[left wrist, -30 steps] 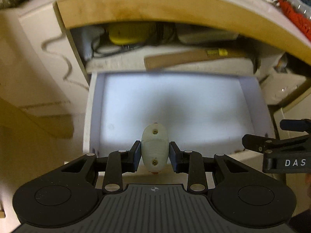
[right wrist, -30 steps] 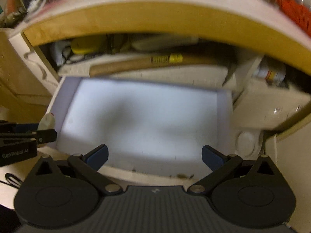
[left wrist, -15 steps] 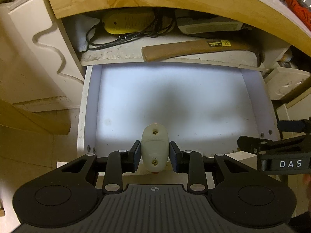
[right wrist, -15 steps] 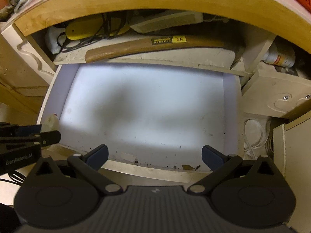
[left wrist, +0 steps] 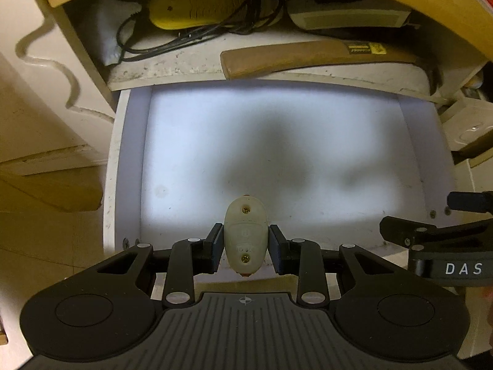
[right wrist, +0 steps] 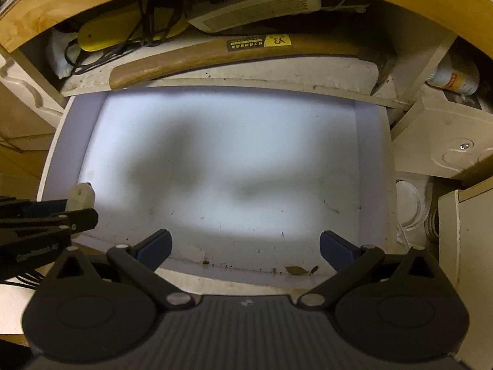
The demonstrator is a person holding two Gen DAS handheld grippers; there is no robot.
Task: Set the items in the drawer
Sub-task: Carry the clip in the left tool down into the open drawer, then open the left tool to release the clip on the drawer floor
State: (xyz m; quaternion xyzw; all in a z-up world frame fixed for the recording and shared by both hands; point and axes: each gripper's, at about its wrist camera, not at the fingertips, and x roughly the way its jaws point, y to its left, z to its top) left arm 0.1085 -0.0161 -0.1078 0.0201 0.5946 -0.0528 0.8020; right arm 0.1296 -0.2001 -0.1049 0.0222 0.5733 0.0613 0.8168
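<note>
drawer (left wrist: 129,166) pulled out below shelf (left wrist: 185,71) | hammer handle (left wrist: 308,58) along shelf's front edge | charger (left wrist: 197,6) behind it, at shelf's left rear corner

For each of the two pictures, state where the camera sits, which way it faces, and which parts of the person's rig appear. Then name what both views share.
Left wrist: on the left tool, facing down into the open drawer; it grips a white plug; right tool at right edge.
Right wrist: on the right tool, open, facing the same drawer; left tool at left edge.
Shared: drawer, wooden-handled hammer, yellow device.
</note>
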